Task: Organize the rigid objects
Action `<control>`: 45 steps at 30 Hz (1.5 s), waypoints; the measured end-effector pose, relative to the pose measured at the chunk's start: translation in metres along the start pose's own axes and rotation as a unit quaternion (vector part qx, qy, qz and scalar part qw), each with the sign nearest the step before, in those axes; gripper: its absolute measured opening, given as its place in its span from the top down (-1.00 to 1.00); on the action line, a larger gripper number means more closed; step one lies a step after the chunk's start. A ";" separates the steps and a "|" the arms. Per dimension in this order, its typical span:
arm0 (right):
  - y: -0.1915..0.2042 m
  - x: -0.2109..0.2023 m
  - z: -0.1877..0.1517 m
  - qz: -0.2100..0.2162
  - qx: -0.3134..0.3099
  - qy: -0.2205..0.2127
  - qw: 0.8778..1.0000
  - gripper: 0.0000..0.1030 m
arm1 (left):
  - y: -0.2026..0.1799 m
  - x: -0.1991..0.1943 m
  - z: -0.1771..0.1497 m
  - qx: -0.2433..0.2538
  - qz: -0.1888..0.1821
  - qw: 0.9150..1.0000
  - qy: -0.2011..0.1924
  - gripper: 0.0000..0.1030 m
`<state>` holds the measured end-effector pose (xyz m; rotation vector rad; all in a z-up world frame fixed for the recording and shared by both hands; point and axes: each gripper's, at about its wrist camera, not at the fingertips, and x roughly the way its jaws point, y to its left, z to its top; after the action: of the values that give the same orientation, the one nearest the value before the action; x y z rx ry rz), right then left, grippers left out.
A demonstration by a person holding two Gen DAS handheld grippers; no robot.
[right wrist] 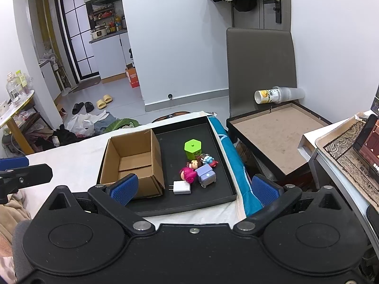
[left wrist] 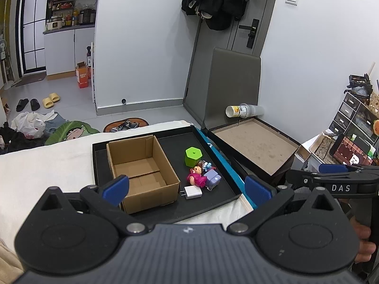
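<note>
A black tray [left wrist: 165, 209] [right wrist: 180, 204] lies on a white-covered surface. In its left half stands an empty cardboard box [left wrist: 141, 170] [right wrist: 132, 163]. To the box's right lie a green hexagonal container [left wrist: 193, 156] [right wrist: 192, 149], a pink doll figure [left wrist: 197, 175] [right wrist: 188, 171], a lilac block toy [left wrist: 212, 179] [right wrist: 205, 175], a small blue-and-red figure [right wrist: 208, 159] and a white charger plug [left wrist: 192, 192] [right wrist: 181, 187]. My left gripper [left wrist: 187, 189] hovers open in front of the tray's near edge. Over that same edge my right gripper [right wrist: 194, 189] also stands open, holding nothing.
A grey chair [left wrist: 232, 90] [right wrist: 260, 71] with a tipped paper cup [left wrist: 244, 111] [right wrist: 278, 95] on its seat stands right of the tray. A blue cloth strip [right wrist: 233, 163] borders the tray. A side table with a tablet [right wrist: 367, 146] is far right. Clutter covers the floor [left wrist: 35, 123] behind.
</note>
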<state>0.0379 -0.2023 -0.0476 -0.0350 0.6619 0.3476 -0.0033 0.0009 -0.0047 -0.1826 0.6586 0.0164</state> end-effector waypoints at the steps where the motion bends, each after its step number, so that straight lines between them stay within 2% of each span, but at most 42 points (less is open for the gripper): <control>1: 0.000 0.000 0.000 0.000 0.000 0.000 1.000 -1.00 | 0.000 0.000 0.000 0.000 0.000 1.000 0.001 -1.00; 31: 0.001 0.000 0.002 0.000 0.001 -0.001 1.000 -1.00 | 0.004 0.004 -0.001 0.002 -0.002 1.000 0.005 -1.00; 45: -0.004 0.035 -0.004 -0.007 0.012 0.022 1.000 -1.00 | 0.026 0.044 0.000 -0.022 -0.008 0.999 0.046 -1.00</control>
<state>0.0620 -0.1964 -0.0724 -0.0239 0.7092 0.3257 0.0291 0.0244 -0.0358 -0.2318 0.7489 0.0071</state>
